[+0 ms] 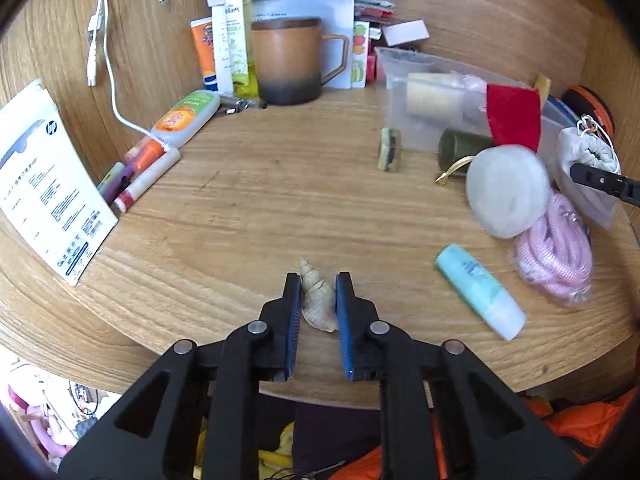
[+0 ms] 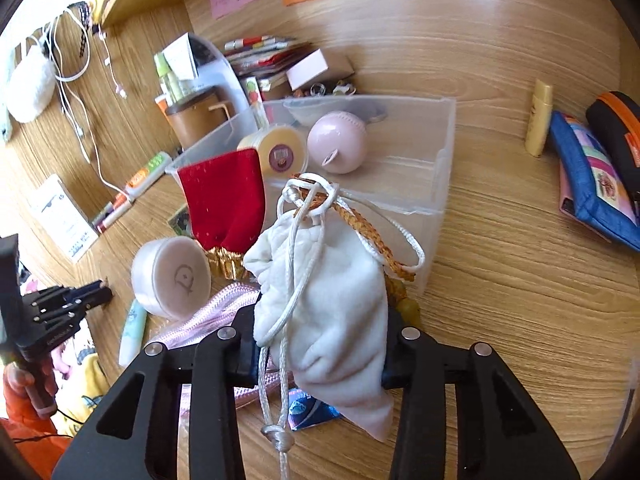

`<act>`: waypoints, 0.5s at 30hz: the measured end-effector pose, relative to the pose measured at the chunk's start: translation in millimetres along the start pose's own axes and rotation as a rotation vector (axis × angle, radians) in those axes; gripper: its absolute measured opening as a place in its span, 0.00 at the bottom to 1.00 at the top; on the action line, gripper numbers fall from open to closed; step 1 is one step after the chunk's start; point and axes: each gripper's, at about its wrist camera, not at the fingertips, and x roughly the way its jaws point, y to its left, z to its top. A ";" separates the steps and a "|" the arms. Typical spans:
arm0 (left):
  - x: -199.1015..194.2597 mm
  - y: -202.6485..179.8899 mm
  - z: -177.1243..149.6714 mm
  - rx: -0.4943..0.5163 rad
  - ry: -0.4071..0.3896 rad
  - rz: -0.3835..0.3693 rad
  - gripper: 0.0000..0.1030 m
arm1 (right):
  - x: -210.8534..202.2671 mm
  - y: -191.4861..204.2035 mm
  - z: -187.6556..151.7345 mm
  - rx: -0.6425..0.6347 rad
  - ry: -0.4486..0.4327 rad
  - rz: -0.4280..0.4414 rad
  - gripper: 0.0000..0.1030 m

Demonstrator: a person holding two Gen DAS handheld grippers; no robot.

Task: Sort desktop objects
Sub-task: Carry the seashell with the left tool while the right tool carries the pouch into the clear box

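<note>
My left gripper (image 1: 318, 300) has its jaws clenched on a small beige spiral seashell (image 1: 318, 300). The shell's long axis runs straight ahead along my fingers, its pointed spire poking out past the tips and its wide mouth back toward the hinge. It sits low over the near edge of the wooden counter (image 1: 248, 208); whether it touches the wood I cannot tell.

My right gripper (image 2: 320, 344) has its jaws clamped on a soft white drawstring pouch (image 2: 332, 304), gripped low across its body, with the knotted white cord (image 2: 280, 360) dangling down in front and the gathered neck pointing forward. Directly ahead of that neck, just past it, stands the clear plastic storage bin (image 2: 440, 152), its near wall facing me. Inside it already lie a round pink ball-shaped case (image 2: 338, 142) and a pale yellow round tin (image 2: 280, 152), and a red velvet pouch (image 2: 224, 200) hangs over its left rim.

So the bin lies forward of my right hand and far off to the right of my left hand. I judge the right one is much the nearer: the pouch needs only a short carry forward over the near wall, while the shell would have to cross the open counter.
</note>
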 end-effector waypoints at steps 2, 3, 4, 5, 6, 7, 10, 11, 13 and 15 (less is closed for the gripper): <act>-2.2 -1.8 4.4 0.001 -0.016 -0.013 0.16 | -6.6 -0.9 1.5 0.006 -0.017 -0.001 0.35; -3.8 -2.8 7.4 -0.001 -0.023 -0.022 0.16 | -8.6 -1.1 2.2 0.006 -0.022 -0.001 0.35; -5.3 -2.9 10.5 -0.005 -0.031 -0.031 0.16 | -12.0 -1.6 3.0 0.011 -0.031 -0.003 0.35; -6.9 -2.8 14.2 -0.011 -0.043 -0.047 0.16 | -14.0 -2.4 3.2 0.014 -0.035 -0.006 0.35; -9.0 -3.8 17.8 -0.021 -0.059 -0.062 0.16 | -16.0 -3.2 3.6 0.017 -0.038 -0.007 0.35; -10.2 -4.0 22.1 -0.036 -0.073 -0.077 0.16 | -18.4 -4.5 4.2 0.025 -0.044 -0.007 0.35; -11.2 -8.3 36.5 -0.074 -0.099 -0.169 0.16 | -24.9 -7.9 6.3 0.050 -0.059 -0.004 0.35; -12.2 -11.8 42.4 -0.072 -0.112 -0.192 0.16 | -27.6 -8.2 6.9 0.054 -0.066 -0.009 0.35; -14.1 -18.1 52.2 -0.056 -0.130 -0.223 0.16 | -33.3 -8.3 8.1 0.058 -0.080 -0.016 0.35; -17.6 -23.3 63.1 -0.032 -0.152 -0.238 0.16 | -37.5 -8.2 9.9 0.061 -0.089 -0.022 0.35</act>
